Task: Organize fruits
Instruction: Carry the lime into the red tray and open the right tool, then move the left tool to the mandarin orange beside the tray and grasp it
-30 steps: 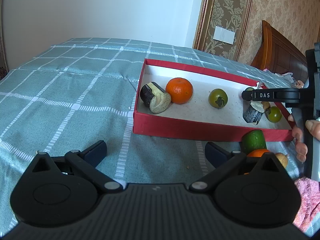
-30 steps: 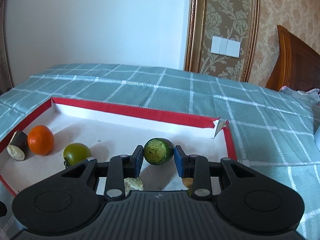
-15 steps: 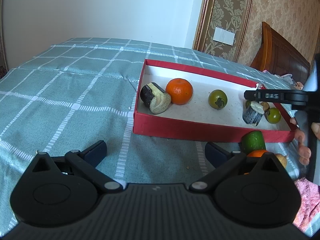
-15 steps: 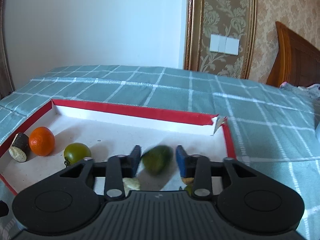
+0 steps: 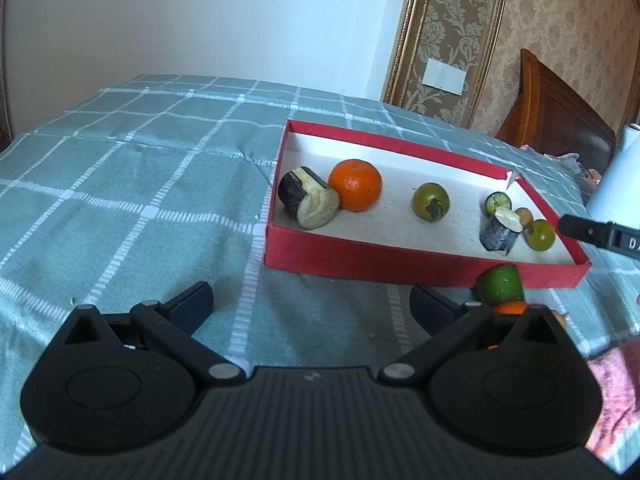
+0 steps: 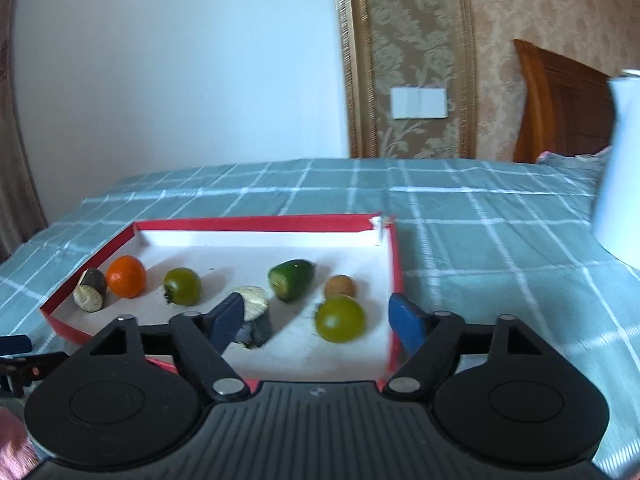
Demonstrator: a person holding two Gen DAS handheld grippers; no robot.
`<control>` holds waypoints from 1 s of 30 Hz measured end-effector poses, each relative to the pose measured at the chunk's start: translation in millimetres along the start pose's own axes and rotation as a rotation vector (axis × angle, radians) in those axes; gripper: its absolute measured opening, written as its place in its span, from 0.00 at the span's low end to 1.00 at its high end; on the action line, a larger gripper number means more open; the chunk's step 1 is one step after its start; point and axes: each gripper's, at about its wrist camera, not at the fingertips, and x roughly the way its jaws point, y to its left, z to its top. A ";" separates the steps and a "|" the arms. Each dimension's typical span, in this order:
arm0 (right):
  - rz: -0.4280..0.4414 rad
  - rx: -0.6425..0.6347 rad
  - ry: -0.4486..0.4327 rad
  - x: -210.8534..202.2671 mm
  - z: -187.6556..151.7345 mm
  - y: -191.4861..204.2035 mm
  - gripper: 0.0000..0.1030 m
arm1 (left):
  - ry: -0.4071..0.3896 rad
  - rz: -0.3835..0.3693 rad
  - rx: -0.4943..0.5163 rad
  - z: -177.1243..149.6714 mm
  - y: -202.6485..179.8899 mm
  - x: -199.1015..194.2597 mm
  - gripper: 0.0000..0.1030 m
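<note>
A red box (image 5: 360, 258) (image 6: 394, 248) with a white floor lies on the checked cloth. In it lie an orange (image 5: 355, 185) (image 6: 126, 276), two dark cut pieces (image 5: 306, 204) (image 5: 500, 230), green round fruits (image 5: 431, 201) (image 6: 340, 319), a small brown fruit (image 6: 339, 286) and a green cut fruit (image 6: 291, 280). My right gripper (image 6: 318, 322) is open and empty above the box's near right part. My left gripper (image 5: 312, 306) is open and empty over the cloth in front of the box. A green fruit (image 5: 500, 282) and an orange one (image 5: 510, 307) lie outside, by the box's near right corner.
A white cylinder (image 6: 620, 168) (image 5: 616, 184) stands on the cloth right of the box. A wooden headboard (image 5: 560, 108) and a wall are behind. A pink cloth (image 5: 612, 392) lies at the near right.
My right gripper has opened and let go of the green cut fruit, which now lies in the box. The gripper has pulled back and up. My left gripper has not moved.
</note>
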 end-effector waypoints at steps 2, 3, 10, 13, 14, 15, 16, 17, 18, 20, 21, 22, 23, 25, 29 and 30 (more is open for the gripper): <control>-0.013 0.023 -0.001 -3.6 -2.7 -7.2 0.80 | -0.020 -0.039 -0.024 -2.6 -4.0 -10.6 1.00; -0.016 0.039 -0.004 -4.7 -2.4 -10.4 0.80 | -0.037 -0.053 -0.030 -3.6 -8.2 -16.9 1.00; -0.023 0.068 -0.019 -9.2 -0.6 -16.7 0.80 | -0.060 -0.017 0.100 -9.5 -61.8 -31.3 1.00; -0.026 0.062 -0.022 -9.8 -1.4 -15.6 0.80 | -0.066 -0.002 0.154 -14.7 -82.1 -30.2 1.00; -0.027 0.061 -0.021 -9.4 -1.3 -15.4 0.80 | -0.067 0.003 0.160 -15.3 -86.3 -29.6 1.00; -0.028 0.061 -0.022 -9.6 -1.3 -15.3 0.80 | -0.067 0.008 0.162 -15.6 -89.3 -28.9 1.00; -0.028 0.062 -0.023 -9.6 -1.2 -15.2 0.80 | -0.067 0.010 0.164 -16.0 -91.5 -28.2 1.00; -0.028 0.062 -0.022 -9.5 -1.2 -15.0 0.80 | -0.066 0.011 0.167 -16.3 -94.0 -27.7 1.00; -0.028 0.061 -0.019 -9.1 -1.1 -14.9 0.80 | -0.067 0.012 0.169 -16.8 -95.2 -27.3 1.00; -0.025 0.061 -0.017 -9.7 -1.6 -14.5 0.80 | -0.067 0.004 0.180 -19.2 -98.1 -28.3 1.00; -0.024 0.059 -0.017 -9.9 -1.5 -14.3 0.81 | -0.070 -0.007 0.190 -20.8 -99.4 -29.3 1.00; -0.023 0.057 -0.018 -9.9 -1.7 -13.8 0.81 | -0.074 -0.010 0.201 -22.2 -101.0 -29.8 1.00; -0.024 0.055 -0.020 -10.3 -1.8 -13.4 0.81 | -0.073 -0.005 0.213 -23.1 -103.5 -28.7 1.00; -0.023 0.053 -0.024 -11.2 -1.9 -12.8 0.81 | -0.059 -0.005 0.229 -24.4 -106.2 -23.6 1.00; -0.024 0.047 -0.021 -12.1 -2.9 -11.9 0.82 | -0.029 -0.027 0.219 -26.3 -104.9 -13.0 0.96; -0.023 0.046 -0.019 -12.0 -3.2 -11.8 0.82 | -0.026 -0.033 0.221 -26.5 -104.7 -11.5 0.89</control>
